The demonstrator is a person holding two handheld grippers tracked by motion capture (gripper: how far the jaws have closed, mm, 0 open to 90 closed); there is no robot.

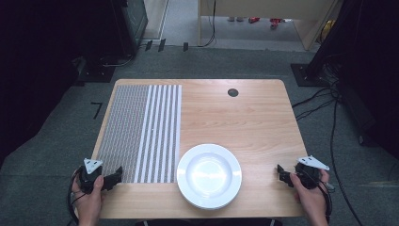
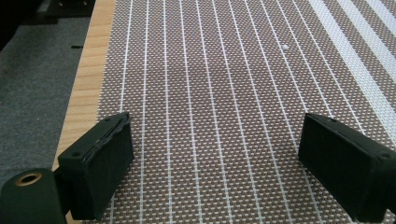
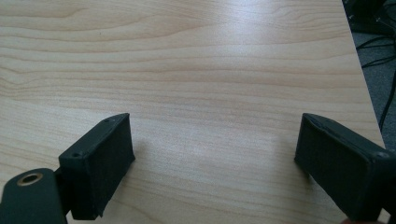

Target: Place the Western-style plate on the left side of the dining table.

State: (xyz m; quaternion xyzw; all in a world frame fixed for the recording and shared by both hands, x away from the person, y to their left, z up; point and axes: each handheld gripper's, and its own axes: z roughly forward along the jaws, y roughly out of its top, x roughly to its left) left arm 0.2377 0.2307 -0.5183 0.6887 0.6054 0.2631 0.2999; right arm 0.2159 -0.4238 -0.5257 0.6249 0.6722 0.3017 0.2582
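A white plate (image 1: 209,175) sits near the front edge of the wooden table (image 1: 244,117), at its middle. Left of it lies a woven placemat (image 1: 141,132), brown with white stripes. My left gripper (image 1: 116,176) rests at the mat's front left corner, held by a hand, jaws wide open over the weave (image 2: 215,116) with nothing between them. My right gripper (image 1: 281,173) hovers at the table's front right, right of the plate, jaws open over bare wood (image 3: 210,93).
A dark round grommet hole (image 1: 233,92) is set in the table's far side. Grey carpet (image 1: 235,61) surrounds the table, with cables (image 1: 324,103) on the floor at the right and dark equipment racks at both sides.
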